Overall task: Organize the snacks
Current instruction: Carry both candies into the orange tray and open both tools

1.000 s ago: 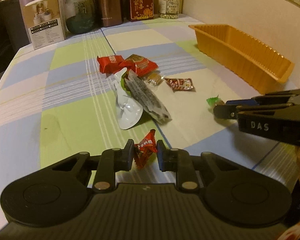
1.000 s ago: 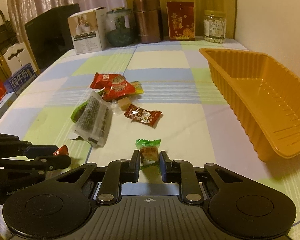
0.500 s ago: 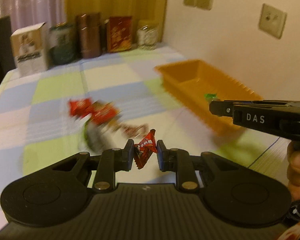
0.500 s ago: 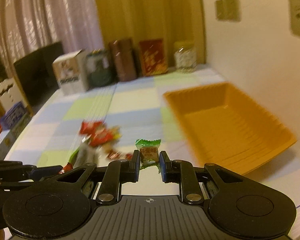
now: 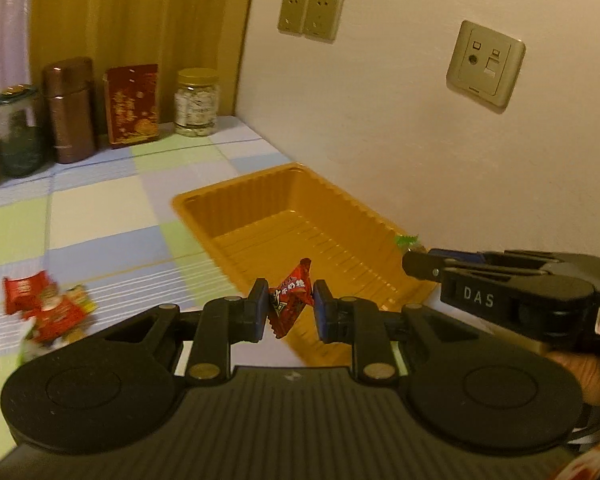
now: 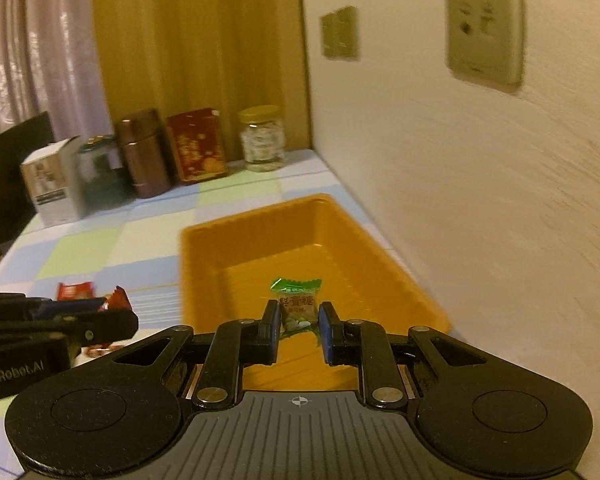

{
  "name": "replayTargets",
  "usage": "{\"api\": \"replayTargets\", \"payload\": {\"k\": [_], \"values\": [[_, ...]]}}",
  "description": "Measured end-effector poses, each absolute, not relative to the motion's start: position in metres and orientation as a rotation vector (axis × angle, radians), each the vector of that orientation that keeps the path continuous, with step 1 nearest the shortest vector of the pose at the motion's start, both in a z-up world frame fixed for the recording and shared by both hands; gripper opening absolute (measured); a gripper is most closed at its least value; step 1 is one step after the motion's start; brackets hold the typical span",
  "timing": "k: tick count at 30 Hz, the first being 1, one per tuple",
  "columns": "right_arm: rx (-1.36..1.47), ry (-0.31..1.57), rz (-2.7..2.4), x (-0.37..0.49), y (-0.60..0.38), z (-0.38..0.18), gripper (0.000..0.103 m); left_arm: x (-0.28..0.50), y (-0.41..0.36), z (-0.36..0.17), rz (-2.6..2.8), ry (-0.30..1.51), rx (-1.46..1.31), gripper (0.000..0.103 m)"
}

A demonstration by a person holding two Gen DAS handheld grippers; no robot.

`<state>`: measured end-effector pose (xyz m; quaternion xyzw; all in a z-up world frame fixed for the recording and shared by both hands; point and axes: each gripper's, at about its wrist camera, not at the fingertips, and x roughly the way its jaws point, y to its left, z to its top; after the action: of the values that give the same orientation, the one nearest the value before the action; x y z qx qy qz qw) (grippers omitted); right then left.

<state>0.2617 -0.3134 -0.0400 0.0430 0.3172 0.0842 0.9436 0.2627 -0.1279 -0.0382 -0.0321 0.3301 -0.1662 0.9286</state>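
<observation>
My left gripper [image 5: 291,307] is shut on a small red wrapped candy [image 5: 290,303], held in the air at the near left edge of the orange tray [image 5: 236,204]. My right gripper [image 6: 299,317] is shut on a green-topped wrapped candy [image 6: 297,300], hanging over the tray's [image 6: 204,236] near half. In the left wrist view the right gripper [image 5: 410,258] reaches in from the right, the green wrapper [image 5: 406,240] showing at its tip. The left gripper [image 6: 116,314] shows at the left of the right wrist view. The tray's visible inside holds nothing.
More red snack packets [image 5: 44,308] lie on the checked tablecloth left of the tray. A jar [image 5: 196,102], a red tin [image 5: 132,106], a brown canister [image 5: 69,110] and a dark glass jar [image 5: 14,132] line the far edge. The wall with sockets [image 5: 486,62] runs along the tray's right side.
Both grippers have risen and swung right, from the snack pile toward the orange tray, each still holding its candy. The tray now fills the middle of both views.
</observation>
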Motion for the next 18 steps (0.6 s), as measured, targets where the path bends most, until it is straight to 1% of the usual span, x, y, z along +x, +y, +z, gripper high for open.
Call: {"api": "replayTargets", "payload": {"k": [8, 10, 11, 12, 13, 18], "values": [[0.115, 0.665, 0.14, 0.274, -0.333, -0.05, 0.021, 0.293, -0.15, -0.058, -0.377, 0.716, -0.053, 0.021], [0.119, 0.669, 0.137, 0.279, -0.331, -0.051, 0.021, 0.299, -0.154, -0.062, -0.399, 0.726, -0.045, 0.023], [0.123, 0.67, 0.137, 0.28, -0.331, -0.052, 0.021, 0.301, -0.155, -0.064, -0.405, 0.726, -0.034, 0.025], [0.125, 0.671, 0.137, 0.281, -0.331, -0.052, 0.021, 0.301, -0.156, -0.065, -0.402, 0.726, -0.021, 0.035], [0.126, 0.673, 0.138, 0.282, -0.329, -0.052, 0.021, 0.302, -0.154, -0.066, -0.398, 0.725, -0.015, 0.042], [0.126, 0.676, 0.148, 0.281, -0.328, -0.052, 0.021, 0.294, -0.132, -0.068, -0.343, 0.729, -0.032, 0.044]]}}
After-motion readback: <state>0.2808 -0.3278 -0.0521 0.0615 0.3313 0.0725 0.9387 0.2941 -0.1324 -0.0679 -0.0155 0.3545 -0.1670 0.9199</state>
